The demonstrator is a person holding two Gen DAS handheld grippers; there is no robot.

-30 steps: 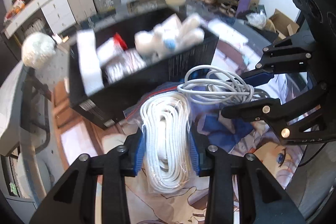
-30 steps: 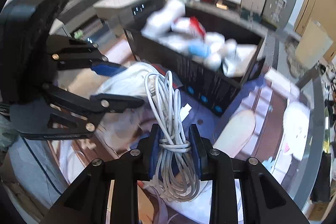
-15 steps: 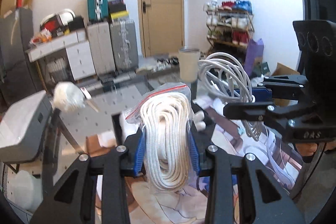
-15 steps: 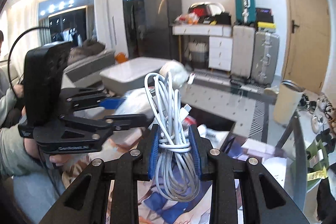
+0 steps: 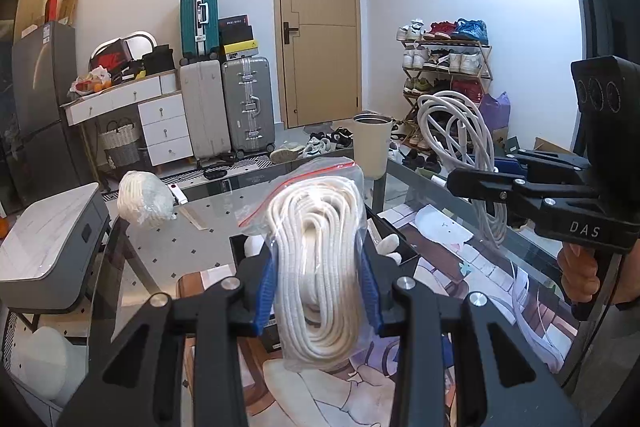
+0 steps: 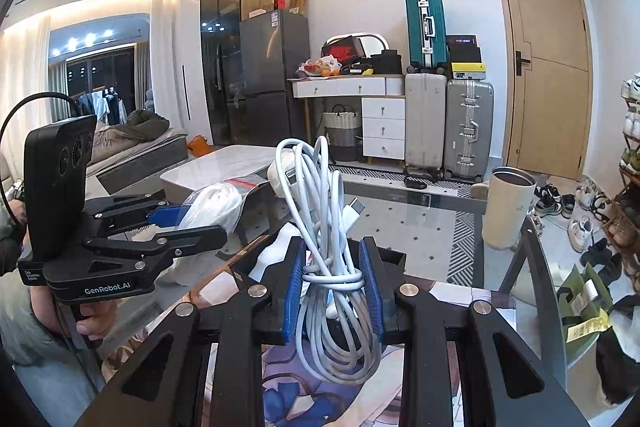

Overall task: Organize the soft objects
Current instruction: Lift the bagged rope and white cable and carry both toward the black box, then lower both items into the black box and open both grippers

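Note:
My left gripper [image 5: 318, 291] is shut on a clear zip bag of coiled white rope [image 5: 316, 267], held up above the table. In the right wrist view my right gripper [image 6: 332, 287] is shut on a bundled white charging cable [image 6: 328, 239], also lifted. Each gripper shows in the other's view: the right gripper [image 5: 476, 179] with the cable [image 5: 456, 131], the left gripper [image 6: 192, 223] with the bag [image 6: 212, 205]. Behind both lies the black storage box [image 5: 400, 247], mostly hidden, with white soft items [image 5: 386, 245] poking out.
The glass table [image 5: 200, 227] carries a printed mat [image 5: 460, 267]. A ball of white yarn [image 5: 146, 197] lies at its far left, a beige cup [image 6: 506, 211] at the far right. A grey-white side table [image 5: 48, 239] stands to the left. Suitcases, drawers and a shoe rack line the walls.
Both grippers rose and tilted up from looking down into the black box to a more level view of the room. Rope bag and cable stayed gripped. Little moved since the middle frames.

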